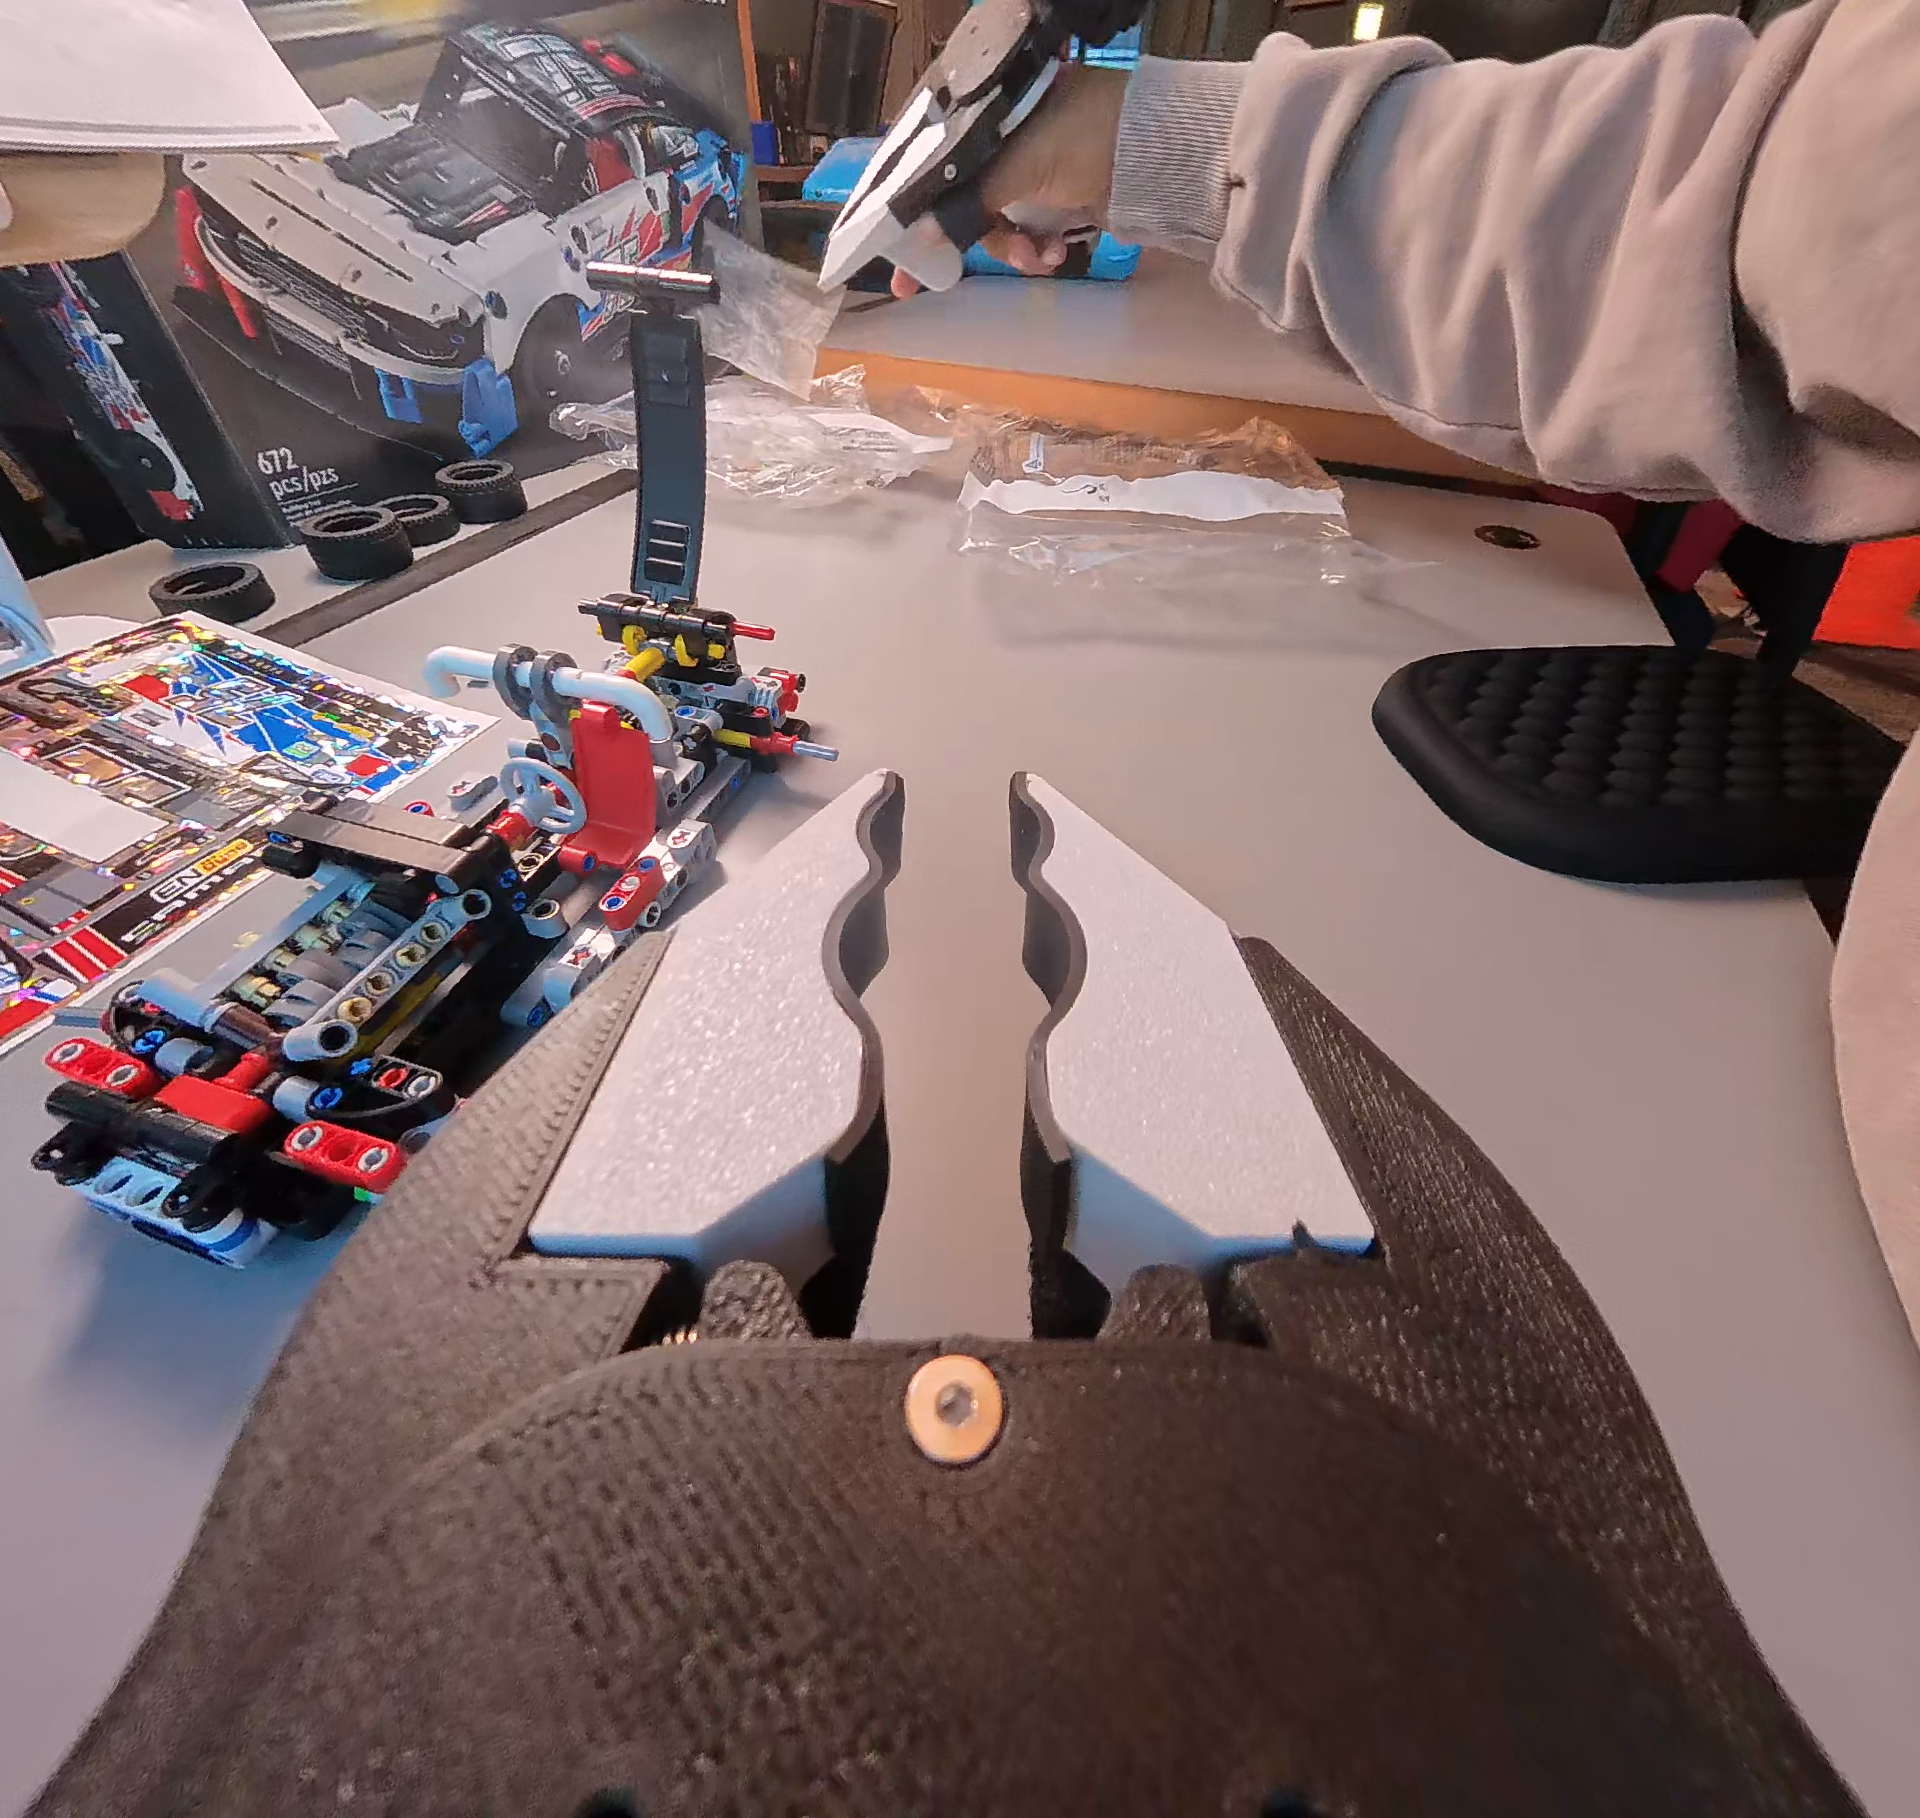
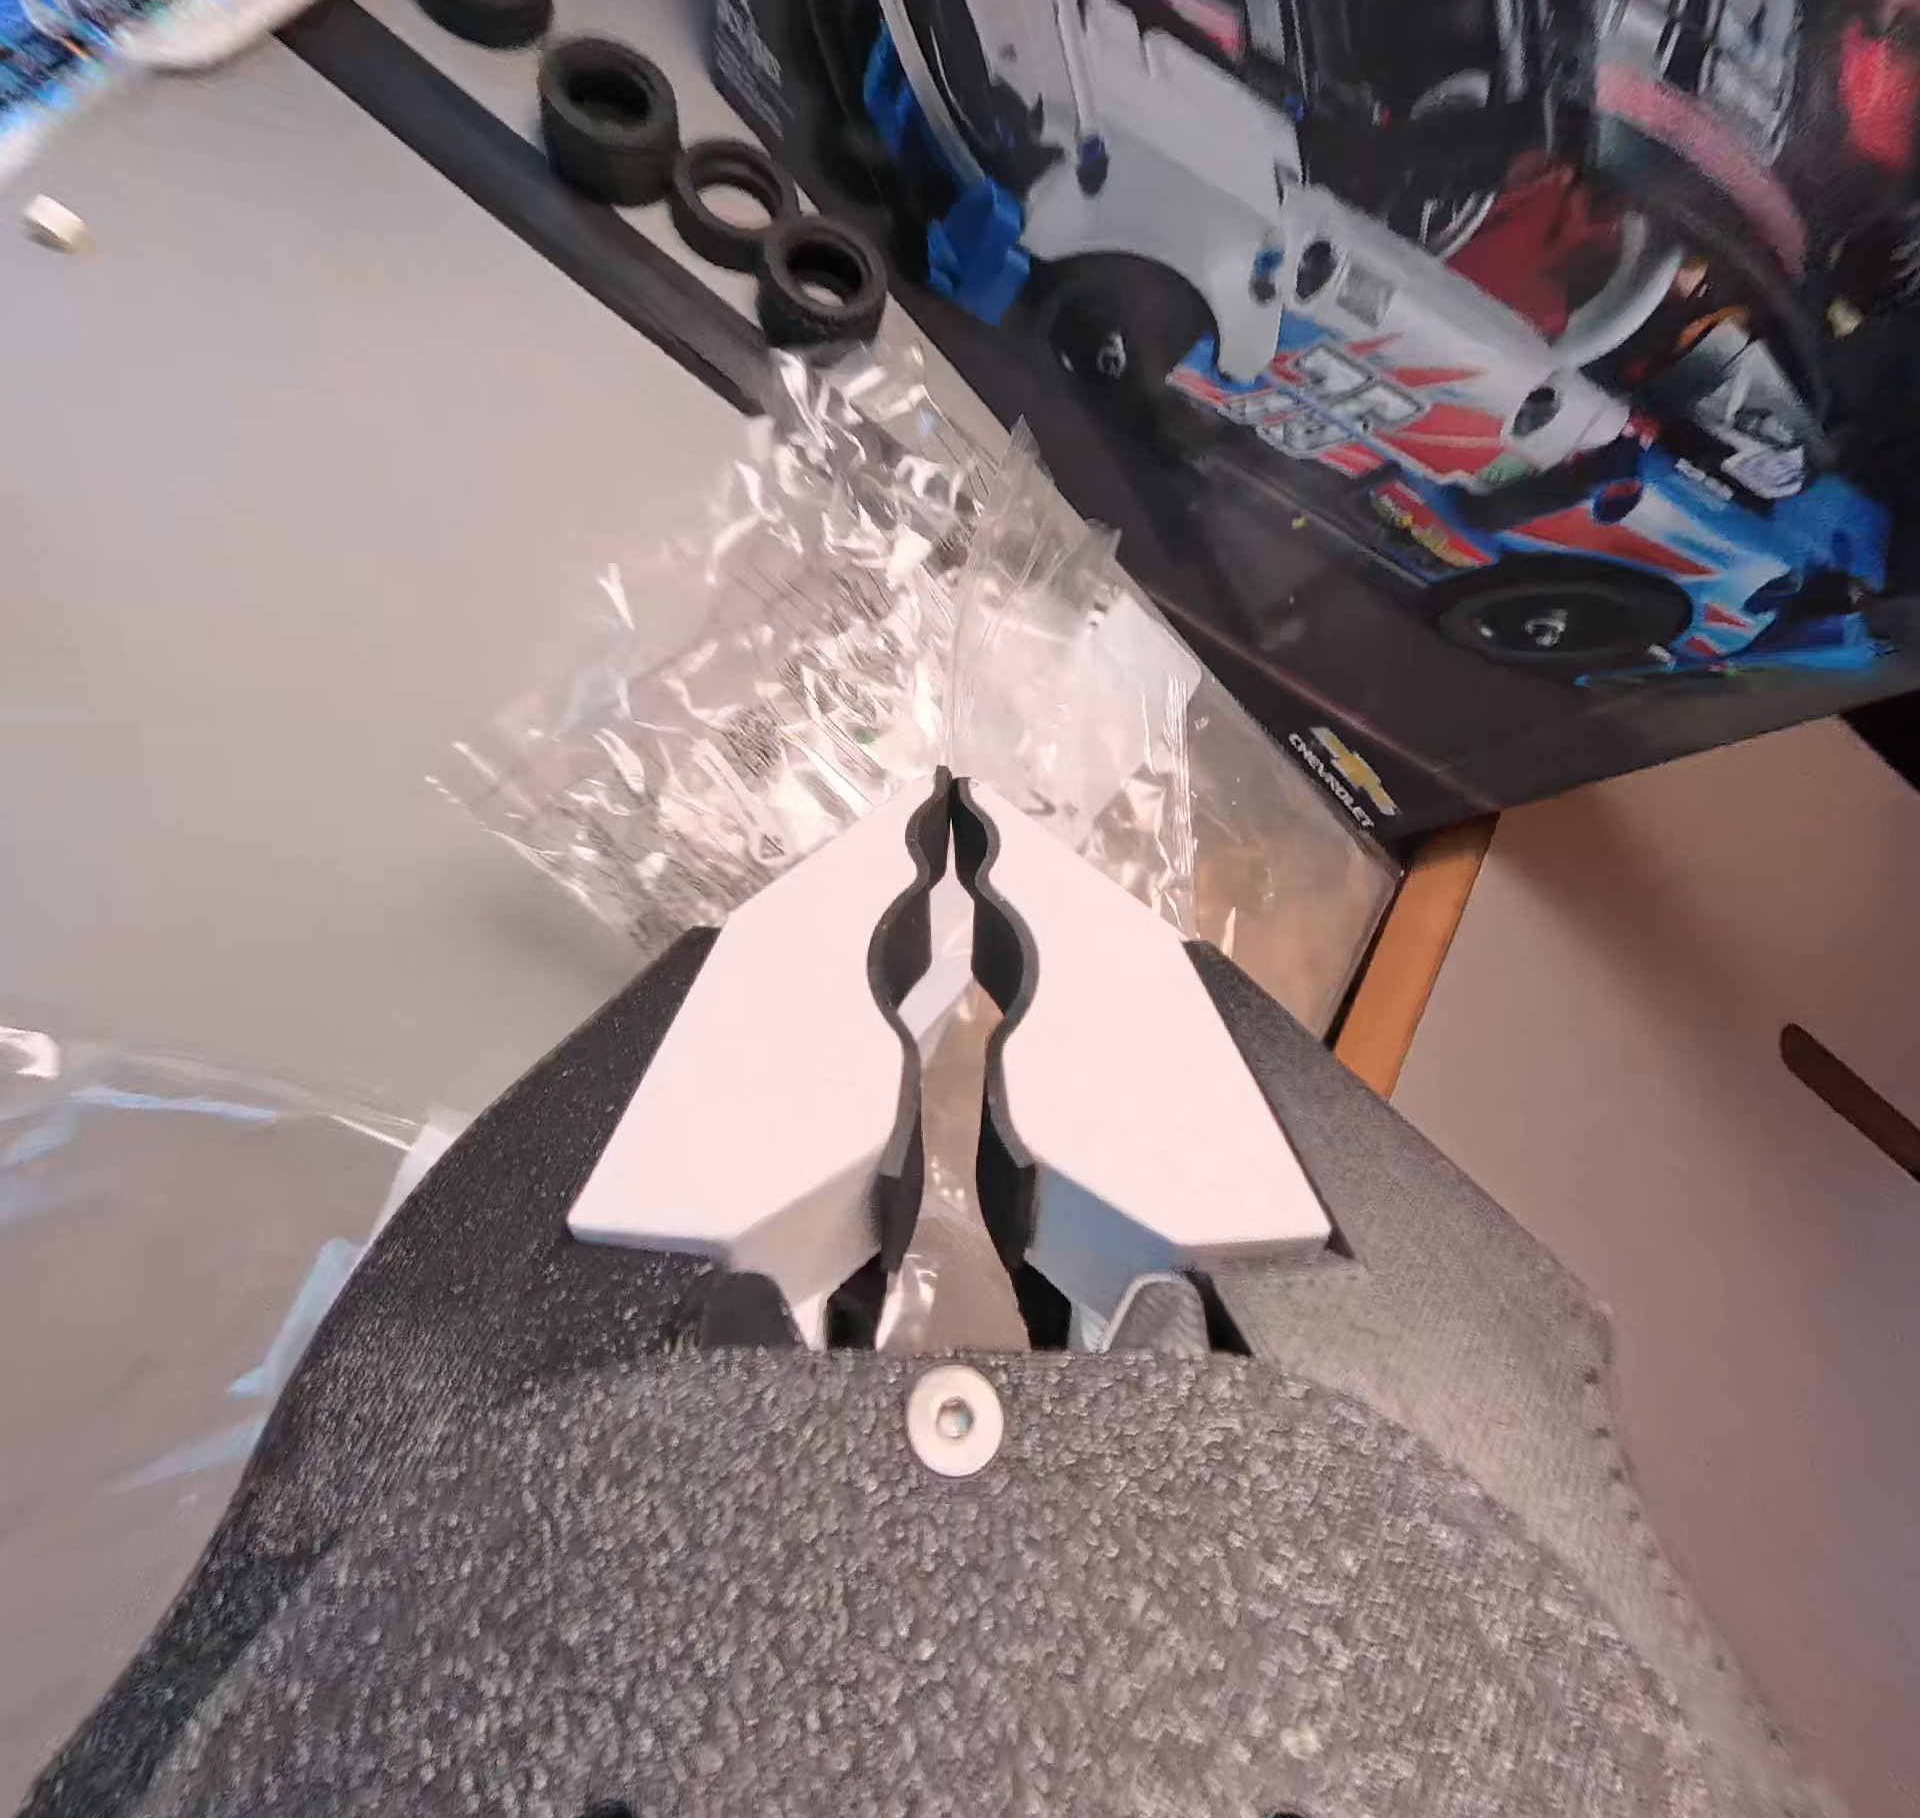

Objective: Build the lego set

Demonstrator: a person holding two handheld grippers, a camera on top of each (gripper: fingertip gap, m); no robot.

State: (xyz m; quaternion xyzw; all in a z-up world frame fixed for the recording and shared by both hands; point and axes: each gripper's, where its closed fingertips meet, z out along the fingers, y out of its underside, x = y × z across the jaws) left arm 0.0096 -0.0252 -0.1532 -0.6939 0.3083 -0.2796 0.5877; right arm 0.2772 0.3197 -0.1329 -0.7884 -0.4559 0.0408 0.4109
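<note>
The partly built lego car chassis [image 1: 436,895], with a red seat and an upright dark grey panel, stands on the grey table [image 1: 1195,833] at the left. My left gripper [image 1: 956,792] is open and empty, just right of the chassis and not touching it. My right gripper [image 2: 952,792] is shut on a clear plastic bag [image 2: 1049,667], whose film runs between the pads. In the left wrist view the right gripper [image 1: 836,277] holds that bag [image 1: 764,314] lifted above the table behind the chassis.
The set's box [image 1: 436,189] stands at the back left with several black tyres [image 1: 358,537] before it. A shiny sticker sheet [image 1: 177,760] lies left of the chassis. More clear bags [image 1: 1143,501] lie at mid-table. A black ribbed pad [image 1: 1631,760] lies at the right. The tips of one gripper are about 45 cm away from the tips of the other.
</note>
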